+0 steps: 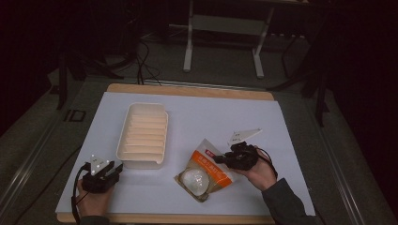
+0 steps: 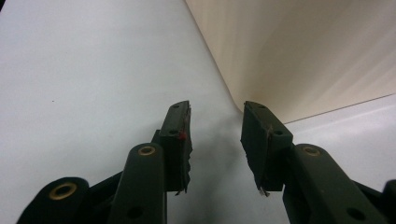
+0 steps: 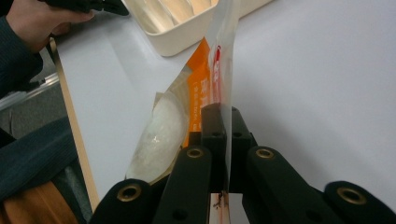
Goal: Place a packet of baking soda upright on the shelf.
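Note:
An orange and clear snack bag (image 1: 204, 170) with a round white bun inside lies on the white table sheet, right of centre. My right gripper (image 1: 220, 158) is shut on the bag's edge; in the right gripper view the bag (image 3: 184, 107) stands up between the closed jaws (image 3: 222, 122). My left gripper (image 1: 115, 168) rests at the front left, open, with nothing between its fingers (image 2: 215, 122). It points at the near corner of a cream ribbed tray (image 1: 143, 135), whose wall (image 2: 299, 51) rises just beyond the jaws.
The white sheet (image 1: 197, 117) covers a wooden table. A grey three-cornered plate (image 1: 244, 135) sits atop the right gripper. Metal frame legs (image 1: 188, 42) and cables stand on the dark floor behind the table.

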